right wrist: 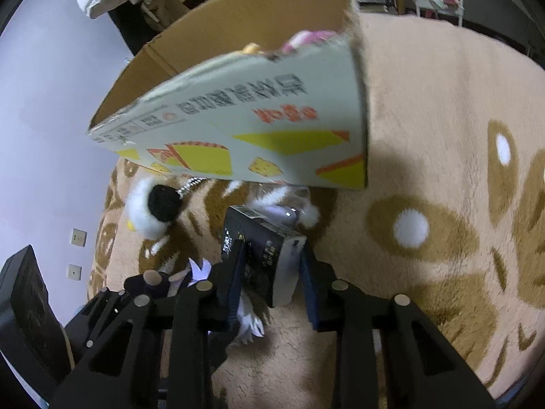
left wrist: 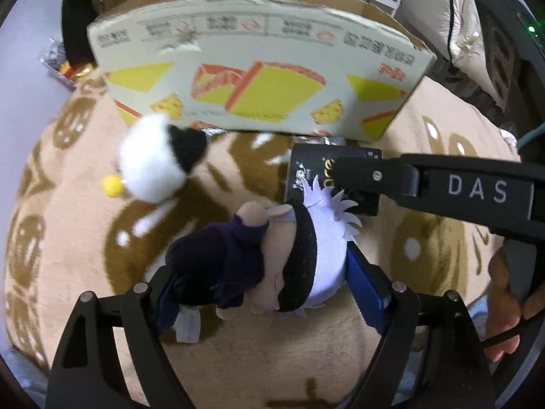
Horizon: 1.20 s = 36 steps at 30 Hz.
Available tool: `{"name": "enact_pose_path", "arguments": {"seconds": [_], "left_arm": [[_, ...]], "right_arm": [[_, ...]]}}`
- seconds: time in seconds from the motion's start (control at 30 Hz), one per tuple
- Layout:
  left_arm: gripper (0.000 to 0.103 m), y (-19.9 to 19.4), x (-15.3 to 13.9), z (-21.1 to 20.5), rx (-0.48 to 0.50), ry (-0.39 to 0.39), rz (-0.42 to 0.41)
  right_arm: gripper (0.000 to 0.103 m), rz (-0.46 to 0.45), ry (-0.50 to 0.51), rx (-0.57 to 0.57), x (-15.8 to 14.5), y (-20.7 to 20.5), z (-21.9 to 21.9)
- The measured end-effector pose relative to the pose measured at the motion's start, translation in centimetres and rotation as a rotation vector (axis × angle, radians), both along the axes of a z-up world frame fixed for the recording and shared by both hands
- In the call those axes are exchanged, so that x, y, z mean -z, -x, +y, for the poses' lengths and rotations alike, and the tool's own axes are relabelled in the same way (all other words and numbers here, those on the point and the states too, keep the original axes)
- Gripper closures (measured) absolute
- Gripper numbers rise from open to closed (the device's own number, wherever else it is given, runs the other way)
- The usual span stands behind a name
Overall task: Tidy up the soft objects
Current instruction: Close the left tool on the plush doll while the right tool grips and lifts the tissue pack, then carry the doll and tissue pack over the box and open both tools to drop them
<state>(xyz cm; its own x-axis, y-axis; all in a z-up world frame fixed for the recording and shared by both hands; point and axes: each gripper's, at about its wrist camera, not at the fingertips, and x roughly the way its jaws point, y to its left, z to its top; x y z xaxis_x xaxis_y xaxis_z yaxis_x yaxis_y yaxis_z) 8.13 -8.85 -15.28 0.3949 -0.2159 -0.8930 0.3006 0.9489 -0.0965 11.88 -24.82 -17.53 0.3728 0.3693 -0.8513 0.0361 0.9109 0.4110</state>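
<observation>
My left gripper [left wrist: 262, 272] is shut on a plush doll [left wrist: 259, 259] with a dark purple outfit, black blindfold and pale lilac hair, lying sideways just above the blanket. My right gripper [right wrist: 272, 272] is shut on a black box [right wrist: 262, 252], which also shows in the left wrist view [left wrist: 316, 170] behind the doll's hair. A white fluffy plush [left wrist: 150, 163] with a black patch and yellow beak lies to the left, near the carton; it also shows in the right wrist view [right wrist: 150, 211]. The doll's hair [right wrist: 201, 269] shows left of the right gripper.
A large open cardboard carton [left wrist: 259, 78] with yellow and orange print stands behind the plushes on a beige and brown patterned blanket [left wrist: 68, 231]. Something pink and yellow [right wrist: 306, 39] peeks over its rim. A clear wrapped item [right wrist: 282, 201] lies at its base. Cluttered shelves stand beyond.
</observation>
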Motion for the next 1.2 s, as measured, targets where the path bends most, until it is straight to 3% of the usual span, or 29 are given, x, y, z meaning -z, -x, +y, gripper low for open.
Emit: {"name": "enact_pose_path", "arguments": {"seconds": [0.33,0.6,0.87,1.2], "left_arm": [[0.02,0.5,-3.3,2.3,-0.064,-0.027,-0.133],[0.02,2.0,-7.4,3.2,-0.094,-0.059,-0.308],[0.02,2.5,-11.7,4.5,-0.129,-0.01,-0.43],[0.02,0.8,-14.7,4.8,-0.12,-0.04,-0.546]], "right_arm": [[0.08,-0.115,0.054,-0.018,-3.6,1.0,0.8],[0.08,-0.255,0.098,0.001,-8.0,3.9,0.5],[0.08,-0.428,0.106,0.047,-11.9,5.9,0.4],[0.08,-0.536,0.111,0.096,-13.9,4.8,0.0]]}}
